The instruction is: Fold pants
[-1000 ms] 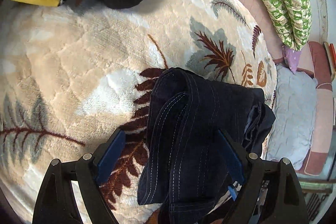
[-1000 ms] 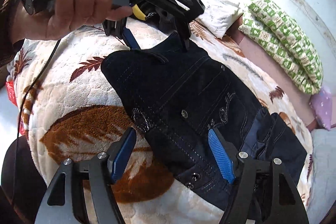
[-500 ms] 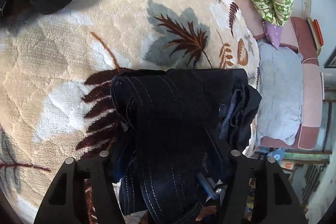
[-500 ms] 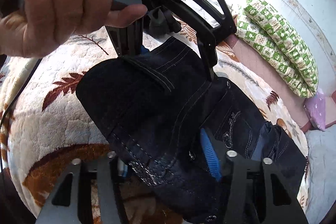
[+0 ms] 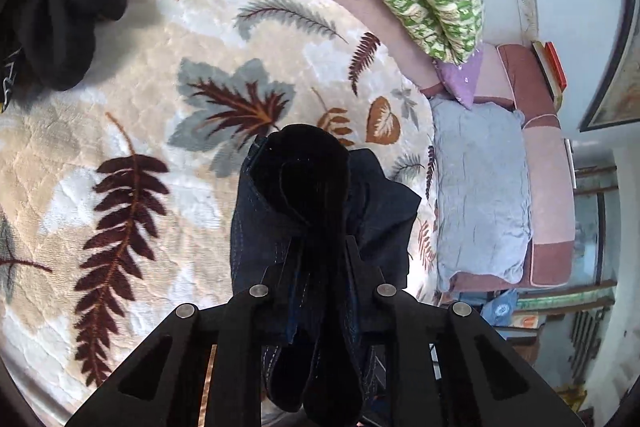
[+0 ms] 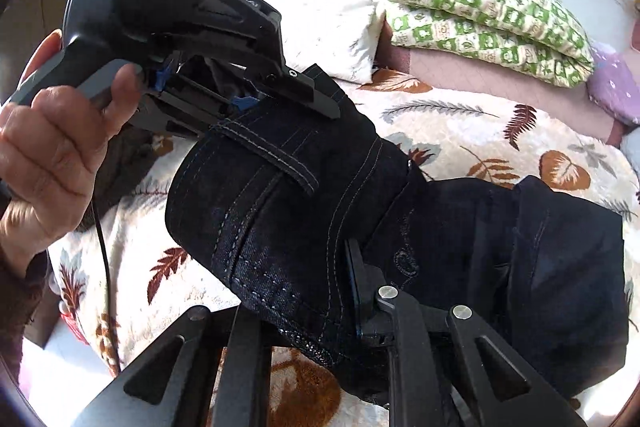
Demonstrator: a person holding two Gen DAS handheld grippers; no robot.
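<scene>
Above the leaf-patterned blanket [image 5: 132,131] on the bed, I hold the dark denim pants [image 6: 288,211] lifted at one end with both grippers. My left gripper [image 5: 316,267] has its fingers drawn close together on a thick bunched fold of the pants [image 5: 304,203], which fills the gap between them and bulges forward from the tips. Seen from the right wrist, the left gripper [image 6: 256,99] points down and to the right, gripped by my left hand [image 6: 52,155], and bites the upper edge of the cloth near a belt loop. My right gripper [image 6: 304,291] is clamped on the lower stitched edge of the same fold; one blue-padded finger presses the denim, the other is hidden beneath it. Between the two grips the fold arches upward, while the rest of the pants trails to the right and lies on the blanket.

Surroundings: a green-and-cream patterned pillow [image 6: 484,15] lies along the far side of the bed, with a white pillow [image 6: 336,43] beside it and a small purple cushion [image 6: 616,91] at its end. Black clothing [image 5: 60,23] lies heaped at the blanket's far left. A pale grey pillow [image 5: 480,187] lies to the right, just past the blanket's edge. A black cable [image 6: 102,239] hangs below my left hand.
</scene>
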